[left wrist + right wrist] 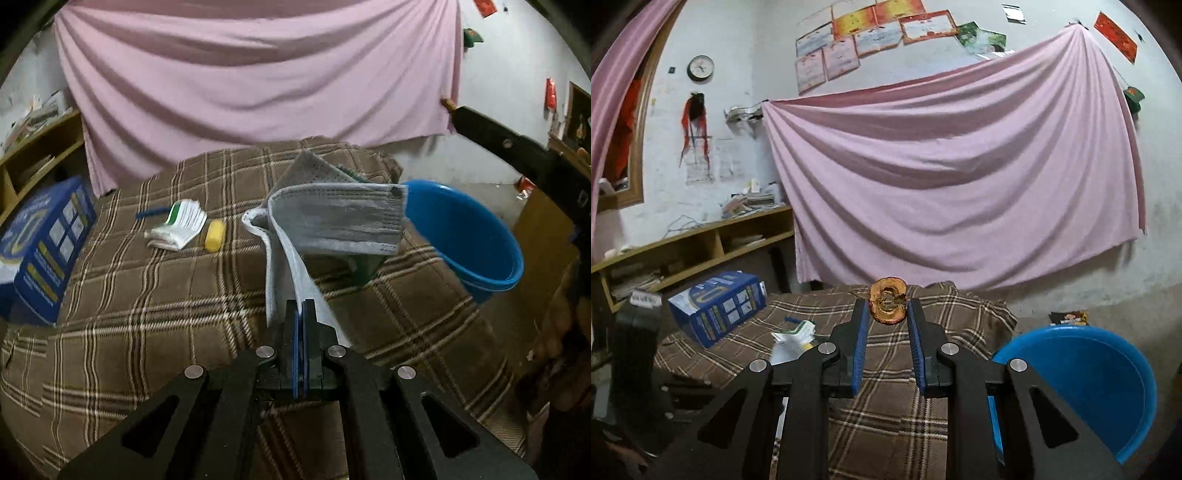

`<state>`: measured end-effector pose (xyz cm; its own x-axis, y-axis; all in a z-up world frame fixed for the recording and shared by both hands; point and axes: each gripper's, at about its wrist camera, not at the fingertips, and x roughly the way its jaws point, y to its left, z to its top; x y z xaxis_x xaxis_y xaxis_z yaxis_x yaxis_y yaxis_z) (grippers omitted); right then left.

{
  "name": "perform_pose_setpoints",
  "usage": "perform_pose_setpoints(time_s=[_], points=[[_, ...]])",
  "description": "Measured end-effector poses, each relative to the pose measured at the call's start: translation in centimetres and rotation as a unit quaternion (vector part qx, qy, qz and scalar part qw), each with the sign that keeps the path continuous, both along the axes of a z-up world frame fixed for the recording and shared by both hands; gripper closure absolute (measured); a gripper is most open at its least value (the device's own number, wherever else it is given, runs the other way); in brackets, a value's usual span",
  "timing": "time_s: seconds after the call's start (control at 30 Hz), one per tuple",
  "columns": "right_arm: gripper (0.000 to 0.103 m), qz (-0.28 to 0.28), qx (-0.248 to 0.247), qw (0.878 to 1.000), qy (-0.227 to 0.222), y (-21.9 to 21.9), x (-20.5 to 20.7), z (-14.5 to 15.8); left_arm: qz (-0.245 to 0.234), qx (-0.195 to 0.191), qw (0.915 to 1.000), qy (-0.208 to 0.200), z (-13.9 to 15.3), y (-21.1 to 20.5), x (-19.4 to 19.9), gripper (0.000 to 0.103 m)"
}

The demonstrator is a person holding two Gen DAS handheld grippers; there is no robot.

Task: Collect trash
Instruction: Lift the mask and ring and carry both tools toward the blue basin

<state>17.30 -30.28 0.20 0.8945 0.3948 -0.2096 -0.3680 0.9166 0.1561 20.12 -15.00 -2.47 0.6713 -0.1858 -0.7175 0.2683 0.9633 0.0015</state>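
Trash is in both tools: your left tool [302,314] is closed on the grey mask [334,218], your right tool [886,314] grips the apple core [887,301]. Bring each over the blue basin [1108,387] before opening.

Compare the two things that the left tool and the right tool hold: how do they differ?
The face mask is grey, soft and flat, while the apple core is brown, firm and small. The left tool pinches only the mask's white strap, so the mask dangles, whereas the right tool squeezes the apple core itself between its blue pads. Both are lifted above the plaid blanket, near the blue basin.
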Motion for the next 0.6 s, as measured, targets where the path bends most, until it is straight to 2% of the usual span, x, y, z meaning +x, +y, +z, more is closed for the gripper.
perform_pose_setpoints(time_s=[0.07,0.13,0.23,0.33,0.43,0.6], points=[[0.084,0.0,-0.002,1.0,0.003,0.0,0.1,-0.1,0.006,-0.02,0.9997,-0.012,0.6,0.8,-0.2,0.103],[0.084,0.0,-0.005,1.0,0.006,0.1,0.1,-0.2,0.012,-0.043,0.9977,-0.05,2.1,1.8,-0.8,0.103],[0.084,0.0,-0.009,1.0,0.007,0.1,0.1,-0.3,0.02,-0.044,0.9928,-0.11,4.5,2.3,-1.5,0.103],[0.084,-0.003,-0.009,1.0,0.006,0.1,0.1,-0.3,0.026,-0.053,0.9871,-0.149,6.6,2.6,-1.8,0.103],[0.084,-0.007,-0.004,1.0,0.004,-0.1,-0.1,-0.3,0.027,-0.066,0.9837,-0.165,8.2,2.7,-1.7,0.103],[0.084,-0.012,0.0,1.0,-0.003,-0.5,-0.4,-0.2,0.02,-0.074,0.9817,-0.174,9.1,2.2,-2.1,0.103]])
